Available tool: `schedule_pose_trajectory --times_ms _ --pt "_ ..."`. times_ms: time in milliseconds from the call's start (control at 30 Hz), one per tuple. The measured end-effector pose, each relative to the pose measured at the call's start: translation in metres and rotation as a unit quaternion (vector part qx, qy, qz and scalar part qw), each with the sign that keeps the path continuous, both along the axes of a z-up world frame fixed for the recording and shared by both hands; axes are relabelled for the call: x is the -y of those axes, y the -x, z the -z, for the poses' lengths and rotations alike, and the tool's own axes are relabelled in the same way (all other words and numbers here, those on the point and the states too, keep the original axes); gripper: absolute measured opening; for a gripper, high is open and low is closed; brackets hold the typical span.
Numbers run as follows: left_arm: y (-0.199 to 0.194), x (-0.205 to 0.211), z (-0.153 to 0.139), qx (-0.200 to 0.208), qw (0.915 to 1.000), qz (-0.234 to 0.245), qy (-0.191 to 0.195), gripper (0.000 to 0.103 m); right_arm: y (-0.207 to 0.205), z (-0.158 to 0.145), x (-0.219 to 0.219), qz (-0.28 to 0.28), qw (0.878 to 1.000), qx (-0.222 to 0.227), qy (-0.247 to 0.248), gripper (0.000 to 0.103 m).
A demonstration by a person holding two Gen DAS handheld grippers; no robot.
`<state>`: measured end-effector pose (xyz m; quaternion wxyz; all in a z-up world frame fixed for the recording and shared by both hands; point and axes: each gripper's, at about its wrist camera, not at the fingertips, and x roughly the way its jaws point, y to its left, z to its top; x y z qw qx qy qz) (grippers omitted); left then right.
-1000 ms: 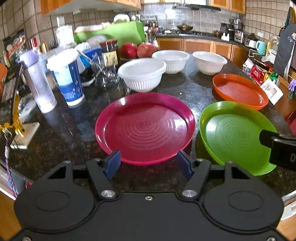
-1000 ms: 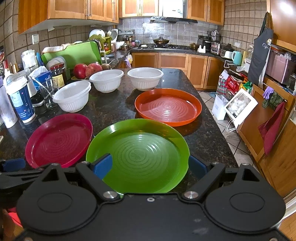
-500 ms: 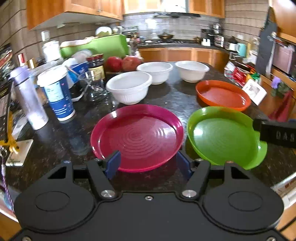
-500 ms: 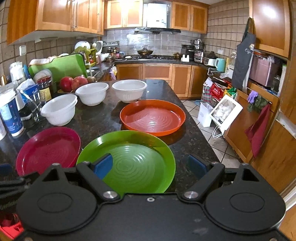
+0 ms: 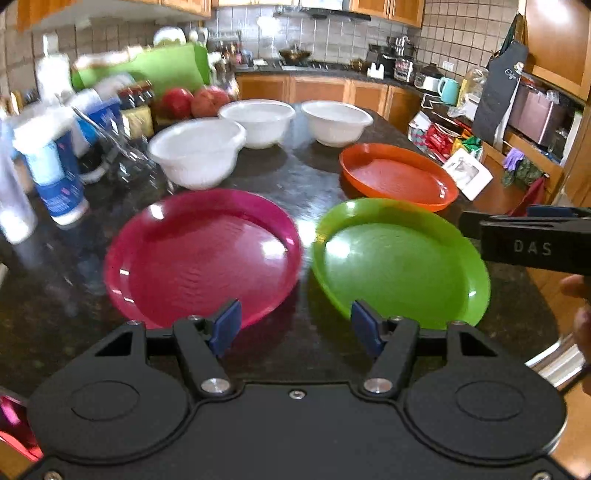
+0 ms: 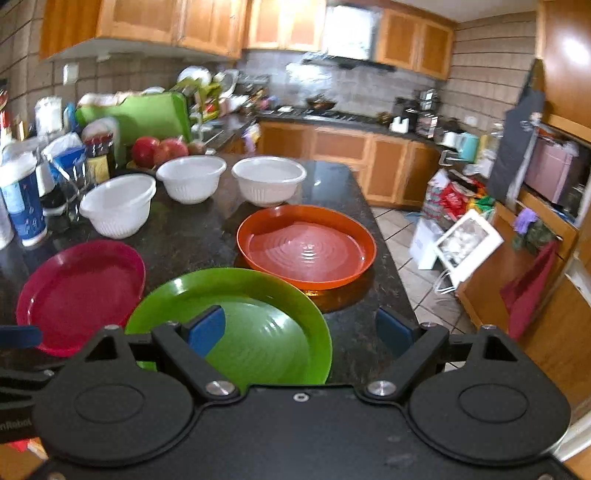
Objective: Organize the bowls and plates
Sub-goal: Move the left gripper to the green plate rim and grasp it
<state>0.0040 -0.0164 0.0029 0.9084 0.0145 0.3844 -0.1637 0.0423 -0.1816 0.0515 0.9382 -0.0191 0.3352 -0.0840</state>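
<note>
Dark stone counter — wood cabinets behind.

A lived-in home kitchen. Wooden wall cupboards run overhead across the far side, with matching base cupboards under a dark worktop far ahead. A range hood hangs over a stove with a pan on it, against a tiled wall. Straight ahead stretches a dark stone counter. To the far left of it stand a green cutting board, red fruit, jars and a blue-and-white tub. Off to the right an apron hangs by a shelf, and a kettle sits on the far worktop.
</note>
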Motion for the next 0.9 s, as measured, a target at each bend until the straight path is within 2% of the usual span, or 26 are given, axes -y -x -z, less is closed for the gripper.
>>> schedule_pose_trajectory --times_ms 100,267,367,500,633,733,900 --pt "-0.009 0.011 0.002 -0.023 0.9997 -0.008 0.009 0.058 -0.02 0.005 0.019 -0.037 0.999 -0.023 -0.008 0.083" --pt "-0.02 0.03 0.003 -0.036 0.9989 -0.03 0.004 0.054 -0.045 0.019 0.053 -0.075 0.995 -0.052 -0.028 0.078" --pt "-0.026 0.036 0.006 -0.055 0.9976 -0.04 0.012 0.047 -0.059 0.03 0.068 -0.105 0.99 -0.074 -0.052 0.057" --pt "-0.03 0.042 0.012 -0.073 0.996 -0.051 0.006 0.041 -0.073 0.043 0.079 -0.133 0.984 -0.094 -0.073 0.056" --pt "-0.031 0.05 0.016 -0.081 0.9941 -0.07 -0.018 0.041 -0.078 0.049 0.086 -0.155 0.98 -0.105 -0.071 0.056" --pt "-0.033 0.053 0.018 -0.089 0.9924 -0.082 -0.022 0.041 -0.082 0.053 0.093 -0.167 0.975 -0.118 -0.088 0.055" --pt "-0.032 0.053 0.02 -0.092 0.9902 -0.102 -0.025 0.042 -0.087 0.06 0.102 -0.175 0.971 -0.128 -0.105 0.047"
